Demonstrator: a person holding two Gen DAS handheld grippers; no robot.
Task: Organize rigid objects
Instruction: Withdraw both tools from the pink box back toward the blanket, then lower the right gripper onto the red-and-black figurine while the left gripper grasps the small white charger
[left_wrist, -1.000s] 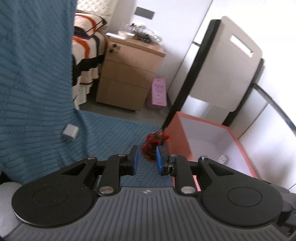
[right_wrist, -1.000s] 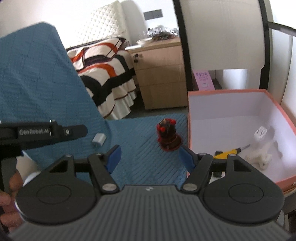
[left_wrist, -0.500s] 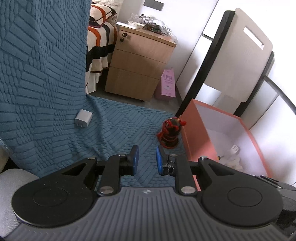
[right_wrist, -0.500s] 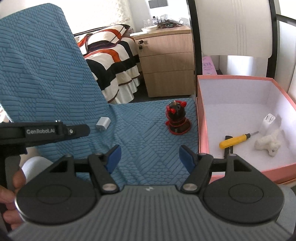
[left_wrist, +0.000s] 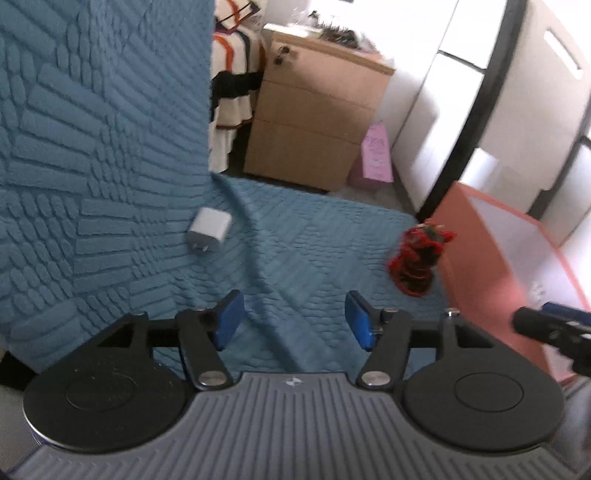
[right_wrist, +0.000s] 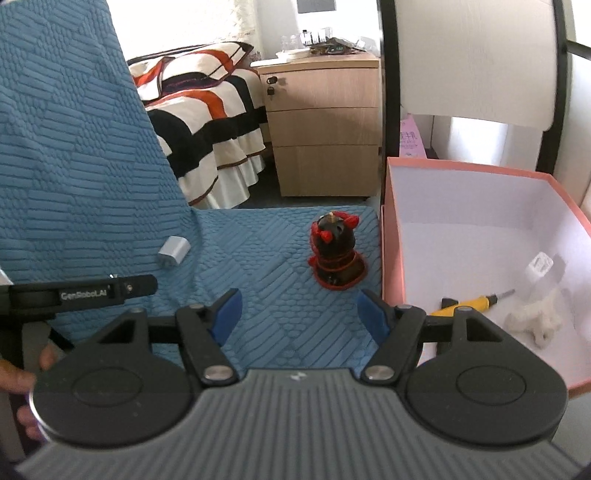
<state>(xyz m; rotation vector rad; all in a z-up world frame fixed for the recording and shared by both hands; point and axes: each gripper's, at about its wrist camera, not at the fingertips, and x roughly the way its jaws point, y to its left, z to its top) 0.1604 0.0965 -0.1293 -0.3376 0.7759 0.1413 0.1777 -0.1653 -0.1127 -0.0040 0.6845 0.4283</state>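
The box (right_wrist: 476, 173) already holds a screwdriver (right_wrist: 469, 303), a white plug (right_wrist: 540, 266) and a pale lumpy piece (right_wrist: 535, 319), so part of the sorting looks done. Two things are left on the blue cover (right_wrist: 258, 258): a charger (left_wrist: 209, 229) near the fold where the cover rises, and a figurine (right_wrist: 334, 254) (black with red spikes) standing upright just beside the box's near wall. The left tool (left_wrist: 291, 319) is opening its jaws with nothing between them, aimed at the cover between the charger and figurine. The right tool (right_wrist: 301, 317) stands open and empty, the figurine just ahead of it. Neither leftover is touched yet, so I judge two pickups and drops remain.
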